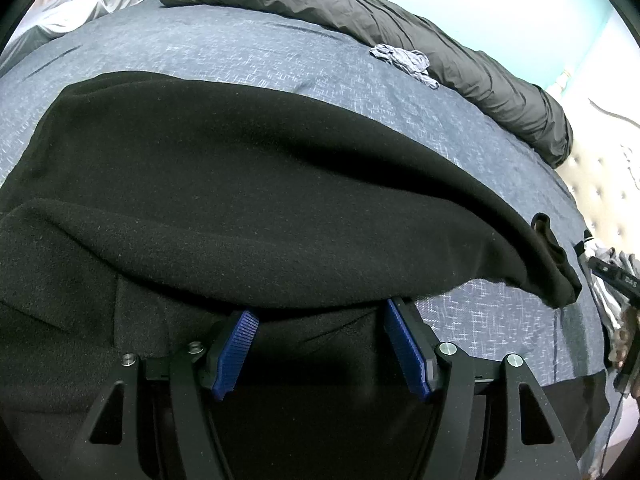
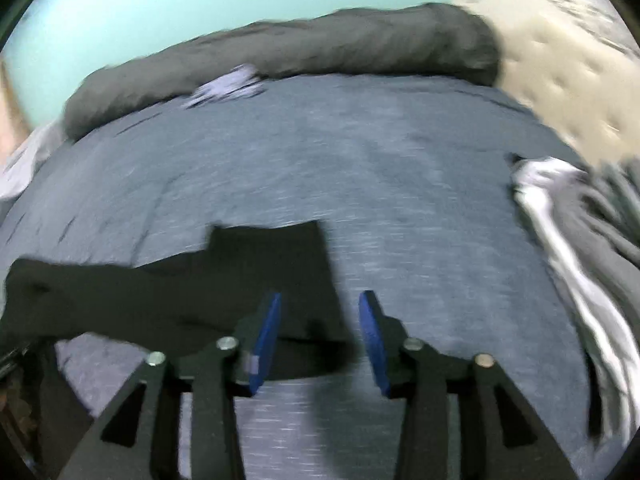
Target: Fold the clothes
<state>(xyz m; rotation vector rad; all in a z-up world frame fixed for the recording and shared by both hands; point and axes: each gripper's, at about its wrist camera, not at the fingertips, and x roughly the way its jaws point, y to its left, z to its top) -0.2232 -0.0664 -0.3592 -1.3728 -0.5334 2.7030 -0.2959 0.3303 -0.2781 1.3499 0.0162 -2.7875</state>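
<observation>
A black fleece garment (image 1: pixel 240 200) lies spread over the blue-grey bedspread (image 1: pixel 224 44), a fold of it draped over my left gripper's tips. My left gripper (image 1: pixel 320 312) stands open, blue pads wide apart, with black cloth beneath and just ahead of them. In the right wrist view, which is motion-blurred, a sleeve or corner of the black garment (image 2: pixel 248 280) lies at lower left. My right gripper (image 2: pixel 320 300) is open just over that cloth's right edge, nothing clamped between its pads.
A rolled dark grey duvet (image 1: pixel 400 28) runs along the bed's far side, with a small crumpled grey-striped cloth (image 1: pixel 404 60) beside it. Grey and white clothes (image 2: pixel 576 240) are piled at the bed's right. A tufted headboard (image 2: pixel 560 80) stands behind. The other gripper (image 1: pixel 616 280) shows at right.
</observation>
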